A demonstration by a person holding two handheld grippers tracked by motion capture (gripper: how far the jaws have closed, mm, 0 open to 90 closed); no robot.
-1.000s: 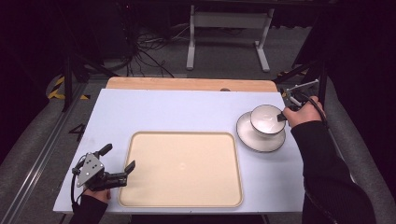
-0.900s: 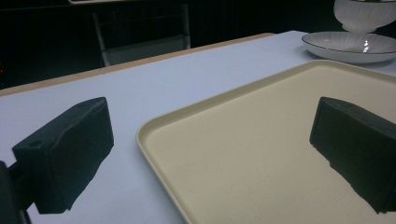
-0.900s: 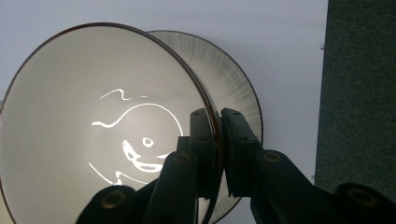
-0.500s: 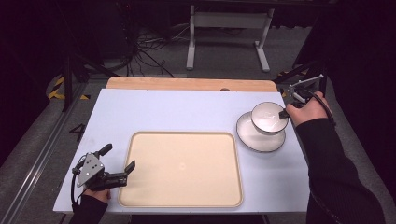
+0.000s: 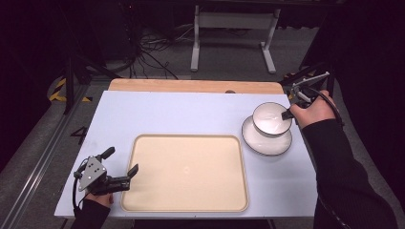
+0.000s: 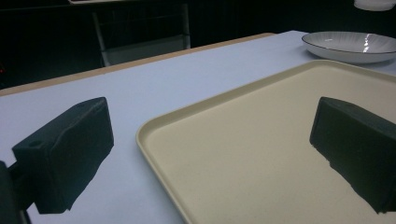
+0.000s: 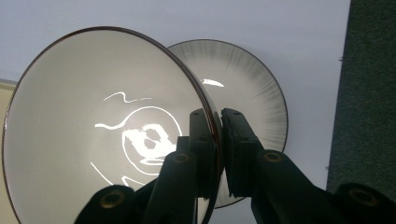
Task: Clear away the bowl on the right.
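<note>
A white bowl (image 5: 271, 119) with a dark rim hangs above a white plate (image 5: 265, 140) at the table's right side. My right gripper (image 5: 286, 115) is shut on the bowl's rim, one jaw inside and one outside, as the right gripper view shows at the bowl (image 7: 102, 135) and the plate (image 7: 252, 88) below it. My left gripper (image 5: 120, 167) rests open at the front left, its jaws straddling the left edge of the beige tray (image 5: 186, 171). In the left gripper view the tray (image 6: 261, 140) lies between the black jaws, and the plate (image 6: 350, 45) sits far off.
The pale blue tabletop (image 5: 176, 114) has a wooden strip (image 5: 191, 86) along its far edge. Beyond it stand a white table frame (image 5: 234, 28) and cables on the dark floor. The table's right edge lies close to the plate.
The right gripper has lifted the bowl off the plate and carried it up and slightly away. The left gripper has stayed put.
</note>
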